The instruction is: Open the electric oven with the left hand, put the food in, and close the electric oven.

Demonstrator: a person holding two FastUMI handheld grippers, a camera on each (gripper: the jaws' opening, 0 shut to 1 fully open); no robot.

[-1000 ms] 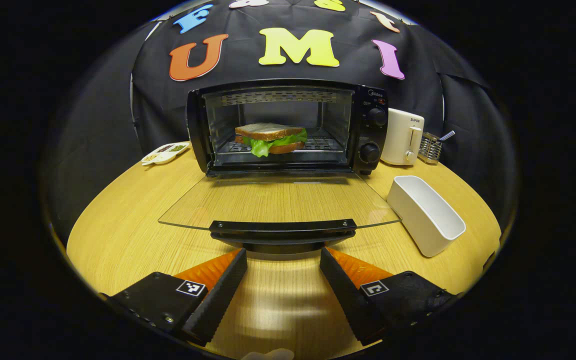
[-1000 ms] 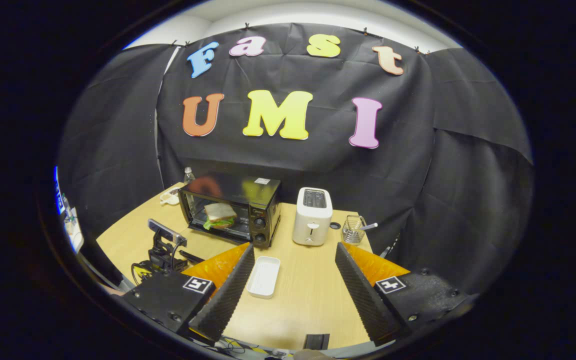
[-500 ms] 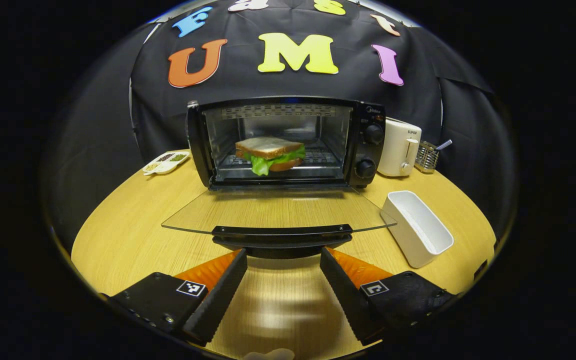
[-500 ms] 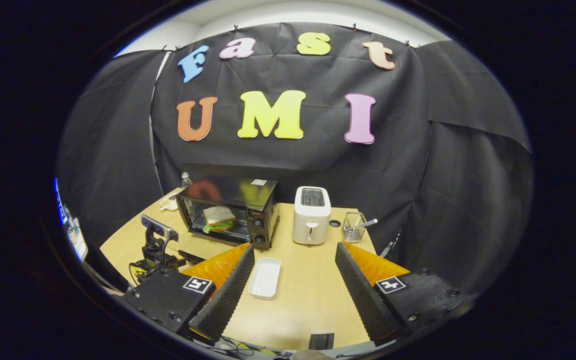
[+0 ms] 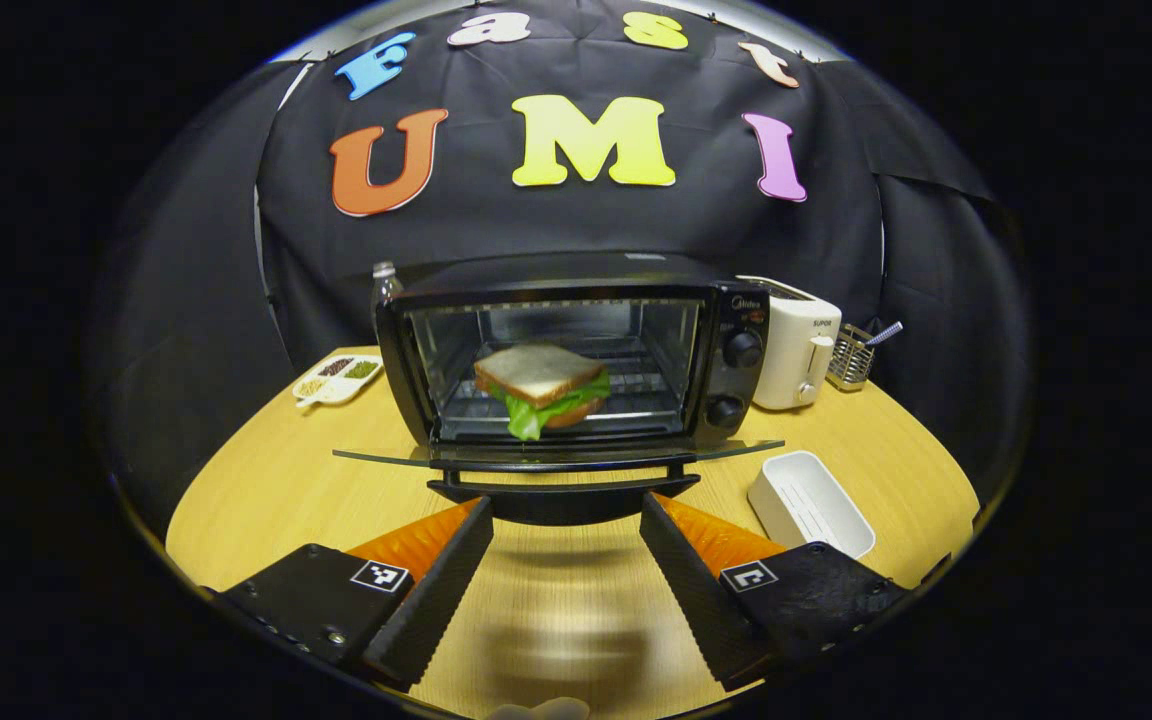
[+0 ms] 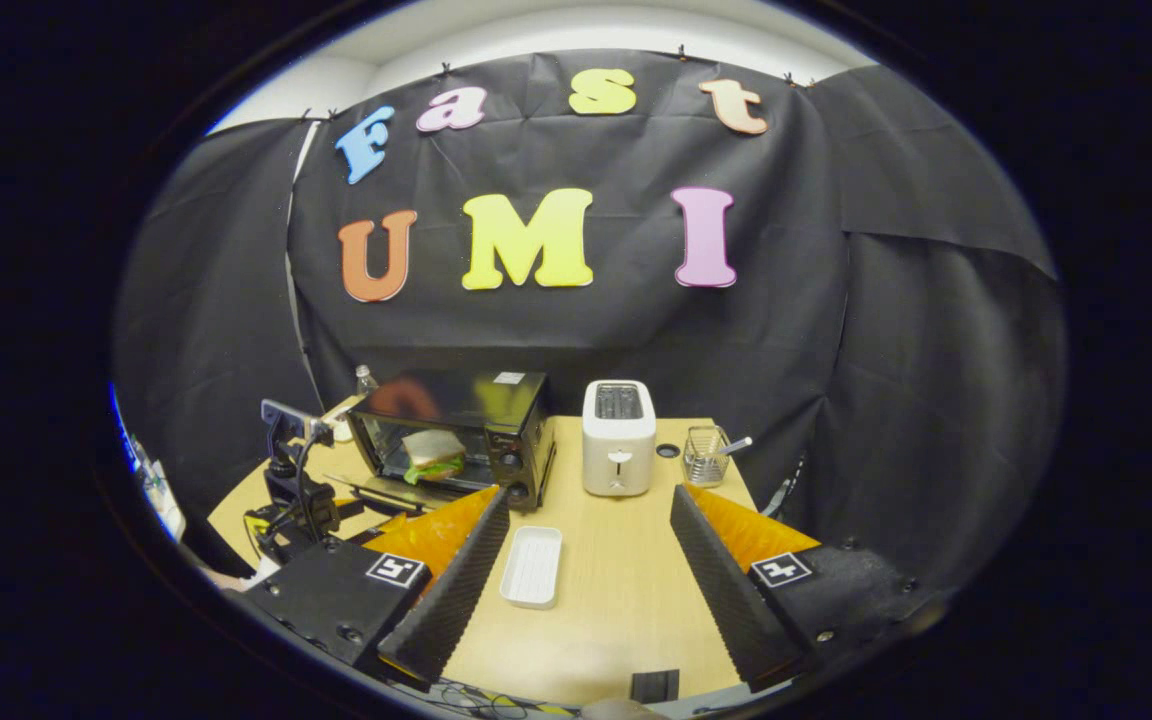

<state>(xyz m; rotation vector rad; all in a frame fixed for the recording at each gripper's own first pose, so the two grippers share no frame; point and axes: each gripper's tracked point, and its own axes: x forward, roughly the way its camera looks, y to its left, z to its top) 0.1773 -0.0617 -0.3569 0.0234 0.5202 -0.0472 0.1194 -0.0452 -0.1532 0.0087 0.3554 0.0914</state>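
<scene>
The black electric oven (image 5: 576,360) stands at the back of the wooden table (image 5: 256,500) with a sandwich (image 5: 541,385) of bread and lettuce on its rack. Its glass door (image 5: 376,456) hangs partway up and looks edge-on. The door's black handle (image 5: 561,495) lies just past the tips of my open left gripper (image 5: 566,555); I cannot tell whether they touch. In the right gripper view, my right gripper (image 6: 586,560) is open and holds nothing, high above the table's near side. Farther off there are the oven (image 6: 476,420), the sandwich (image 6: 433,455) and the left gripper (image 6: 321,505).
A white toaster (image 5: 791,340) and a wire utensil holder (image 5: 851,355) stand right of the oven. A white rectangular dish (image 5: 811,500) lies in front of them. A divided condiment tray (image 5: 338,378) and a bottle (image 5: 386,280) are at the oven's left.
The left gripper has risen at the door handle and the glass door has swung from flat to partway up. The right gripper has drifted slightly, still open.
</scene>
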